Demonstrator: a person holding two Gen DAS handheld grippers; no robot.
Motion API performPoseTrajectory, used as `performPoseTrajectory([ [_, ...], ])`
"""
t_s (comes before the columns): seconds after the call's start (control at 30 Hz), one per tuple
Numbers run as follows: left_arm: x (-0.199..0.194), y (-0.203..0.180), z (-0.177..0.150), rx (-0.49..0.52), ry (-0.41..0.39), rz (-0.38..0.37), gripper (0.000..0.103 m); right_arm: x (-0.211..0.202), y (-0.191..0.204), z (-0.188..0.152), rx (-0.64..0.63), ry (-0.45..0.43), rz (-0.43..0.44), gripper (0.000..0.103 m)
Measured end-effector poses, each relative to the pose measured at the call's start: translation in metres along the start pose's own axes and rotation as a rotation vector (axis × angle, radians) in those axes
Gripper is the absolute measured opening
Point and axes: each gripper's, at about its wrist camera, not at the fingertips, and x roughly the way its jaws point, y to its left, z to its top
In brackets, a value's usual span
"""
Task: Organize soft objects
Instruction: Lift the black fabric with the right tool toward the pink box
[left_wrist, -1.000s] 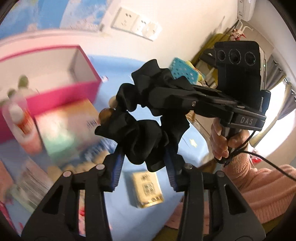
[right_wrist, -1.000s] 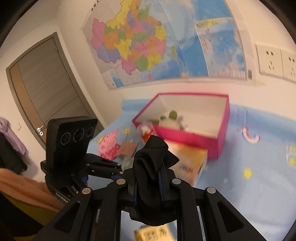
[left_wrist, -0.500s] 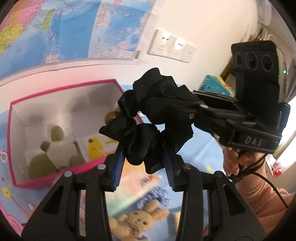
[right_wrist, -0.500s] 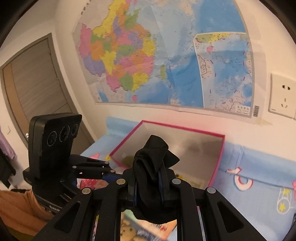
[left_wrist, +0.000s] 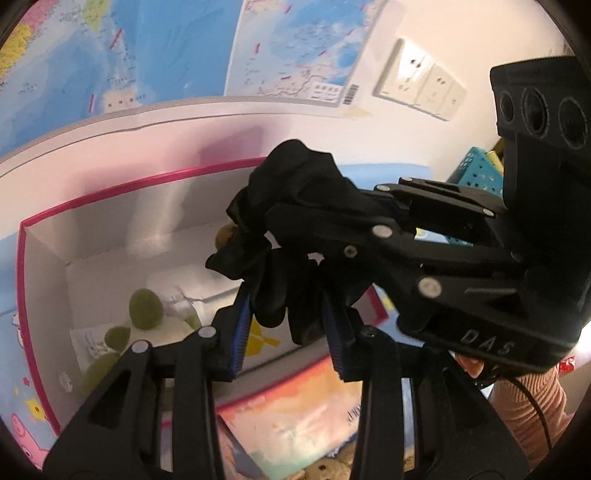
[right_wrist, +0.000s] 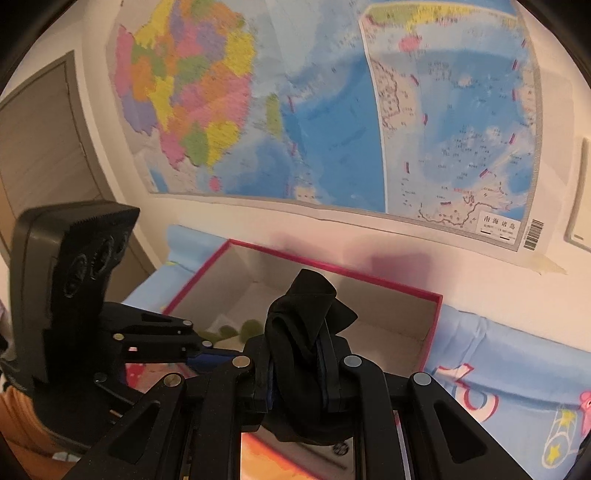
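Note:
A black fabric scrunchie (left_wrist: 291, 206) is held in the air by both grippers at once. My left gripper (left_wrist: 284, 325) is shut on its lower part. My right gripper (right_wrist: 297, 373) is shut on its other side, seen as a black bunch (right_wrist: 306, 317) between the jaws; that gripper also shows in the left wrist view (left_wrist: 443, 258). Below them stands the open pink box (left_wrist: 110, 188) with white inside walls, holding a white-and-green plush toy (left_wrist: 144, 310). The box also shows in the right wrist view (right_wrist: 369, 273).
A colourful book (left_wrist: 295, 413) lies in front of the box on the blue cartoon bedsheet (right_wrist: 517, 369). A brown plush toy (left_wrist: 325, 469) lies at the bottom edge. A map (right_wrist: 295, 110) hangs on the wall behind. A teal basket (left_wrist: 476, 166) stands at the right.
Both grippers have carried the scrunchie up and toward the wall, from over the sheet and book to above the open pink box. Both stayed shut on it.

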Motion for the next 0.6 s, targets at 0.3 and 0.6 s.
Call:
performPoseTrajectory([
  [0.3, 0.004, 0.001, -0.009, 0.007, 0.017, -0.022, 0.039, 0.003, -0.007, -0.006, 0.003, 0.034, 0.059, 0.016],
  [0.6, 0.006, -0.004, -0.023, 0.032, 0.026, 0.015, 0.039, 0.034, -0.014, -0.02, -0.002, 0.188, -0.019, 0.035],
])
